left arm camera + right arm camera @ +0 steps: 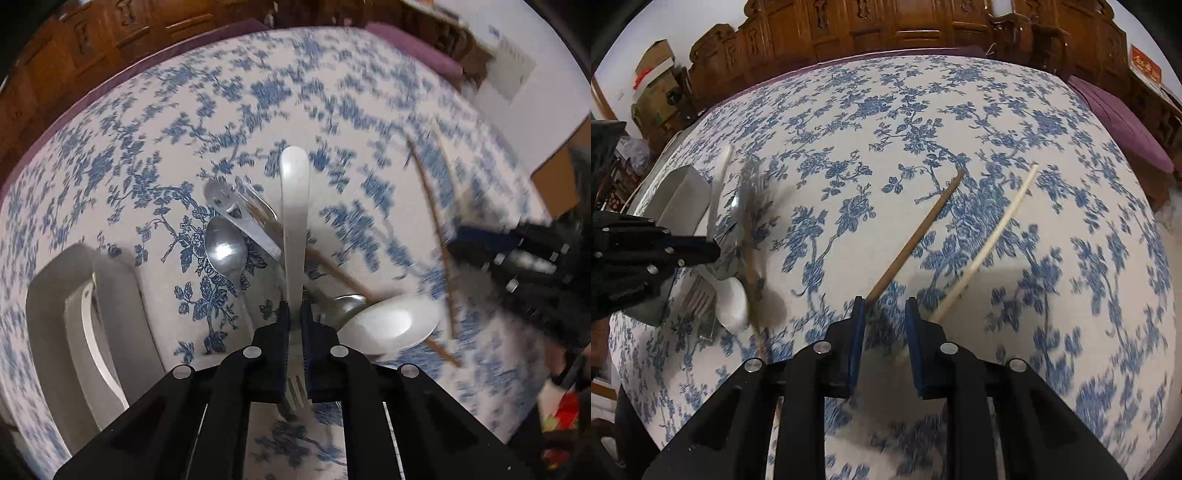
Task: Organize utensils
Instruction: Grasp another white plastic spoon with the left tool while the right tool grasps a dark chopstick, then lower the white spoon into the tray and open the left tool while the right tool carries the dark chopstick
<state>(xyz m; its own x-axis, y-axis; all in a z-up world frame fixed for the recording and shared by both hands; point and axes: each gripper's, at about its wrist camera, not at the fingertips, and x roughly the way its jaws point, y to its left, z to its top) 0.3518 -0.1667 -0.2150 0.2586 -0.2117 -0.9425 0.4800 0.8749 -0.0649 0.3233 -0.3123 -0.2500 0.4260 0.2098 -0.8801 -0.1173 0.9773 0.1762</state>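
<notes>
My left gripper (294, 308) is shut on a white-handled fork (294, 206), handle pointing away and tines (295, 393) back between the fingers. Under it lie a metal spoon (225, 251), a flat metal utensil (240, 218), a white ceramic spoon (391, 325) and a brown chopstick (343, 277). My right gripper (884, 306) is open over the table, with a brown chopstick (916, 236) by its left finger and a pale chopstick (986, 247) by its right finger. It grips neither. The left gripper (701, 251) shows at the left of the right wrist view, blurred.
A white compartment tray (85, 314) sits on the blue floral tablecloth (905, 122) left of the pile, with a white utensil inside. The right gripper (517, 251) is blurred at the right of the left wrist view. Carved wooden furniture (886, 26) and purple cushions ring the table.
</notes>
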